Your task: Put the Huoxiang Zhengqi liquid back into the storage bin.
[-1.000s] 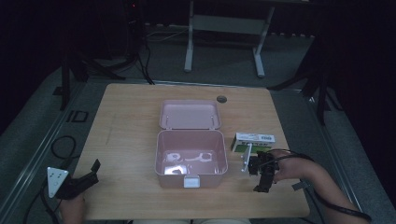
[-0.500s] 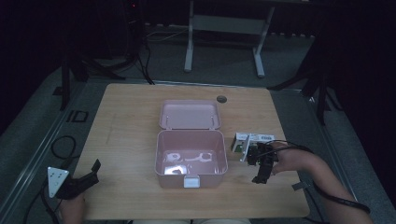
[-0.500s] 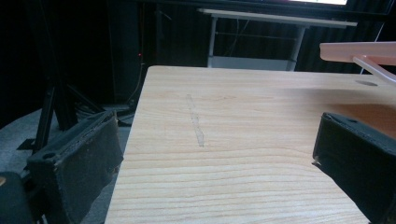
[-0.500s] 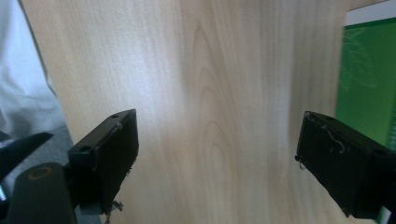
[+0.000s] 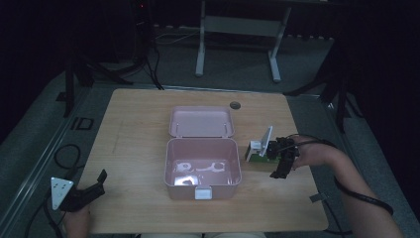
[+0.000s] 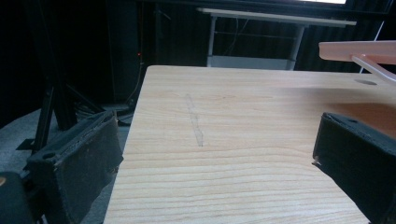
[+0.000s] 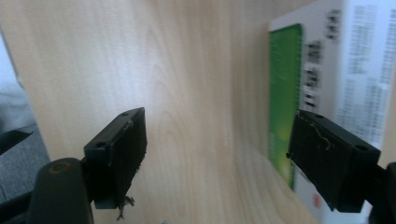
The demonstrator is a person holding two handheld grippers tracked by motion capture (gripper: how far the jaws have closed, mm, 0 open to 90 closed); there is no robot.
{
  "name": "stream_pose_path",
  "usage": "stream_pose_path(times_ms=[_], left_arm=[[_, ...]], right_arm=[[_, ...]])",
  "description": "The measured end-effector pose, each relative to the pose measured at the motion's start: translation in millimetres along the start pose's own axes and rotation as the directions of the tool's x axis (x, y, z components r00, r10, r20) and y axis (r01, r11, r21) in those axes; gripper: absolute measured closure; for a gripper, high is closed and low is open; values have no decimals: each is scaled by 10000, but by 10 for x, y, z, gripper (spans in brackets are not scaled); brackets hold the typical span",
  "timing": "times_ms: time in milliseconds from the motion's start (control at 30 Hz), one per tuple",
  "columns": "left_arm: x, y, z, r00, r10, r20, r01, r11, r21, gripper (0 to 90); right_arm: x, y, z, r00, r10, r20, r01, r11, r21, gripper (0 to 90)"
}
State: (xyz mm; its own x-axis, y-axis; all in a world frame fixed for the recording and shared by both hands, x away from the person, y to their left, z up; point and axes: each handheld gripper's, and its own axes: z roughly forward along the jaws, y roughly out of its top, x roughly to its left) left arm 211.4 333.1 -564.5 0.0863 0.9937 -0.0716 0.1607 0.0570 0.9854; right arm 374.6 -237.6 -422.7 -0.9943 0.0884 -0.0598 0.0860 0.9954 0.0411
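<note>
An open pink box (image 5: 233, 171) stands mid-table with its lid (image 5: 200, 121) folded back; small white items (image 5: 198, 168) lie inside. To its right lies a green-and-white carton (image 5: 256, 157), flat on the wood. My right gripper (image 5: 278, 166) is turned on its side just right of it, its pale plate tilted over the carton. In the right gripper view the jaws stand wide apart and hold nothing, with the carton (image 7: 322, 70) beside one jaw. My left gripper (image 5: 88, 192) rests open at the table's near left corner; its own view shows bare wood and the lid's edge (image 6: 359, 49).
The wooden table (image 5: 138, 129) has a round cable hole (image 5: 235, 105) behind the box. A metal frame stand (image 5: 237, 34) sits on the floor beyond the far edge. Cables (image 5: 64, 153) lie on the floor at the left.
My right gripper has moved away from the person onto the carton's near end and rolled sideways, so part of the carton is now covered. The left gripper has stayed still.
</note>
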Motion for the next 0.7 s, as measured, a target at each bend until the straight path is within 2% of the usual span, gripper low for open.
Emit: stream_pose_path(times_ms=[400,700], left_arm=[[-2,0,2,10000,-1,20,1,10000,3,10],[-1,0,1,10000,11,39,-11,10000,-3,10]], right_arm=[[-320,-42,-109,9997,177,183,-179,9998,110,258],[-506,-4,-90,9994,194,303,-203,9993,311,301]])
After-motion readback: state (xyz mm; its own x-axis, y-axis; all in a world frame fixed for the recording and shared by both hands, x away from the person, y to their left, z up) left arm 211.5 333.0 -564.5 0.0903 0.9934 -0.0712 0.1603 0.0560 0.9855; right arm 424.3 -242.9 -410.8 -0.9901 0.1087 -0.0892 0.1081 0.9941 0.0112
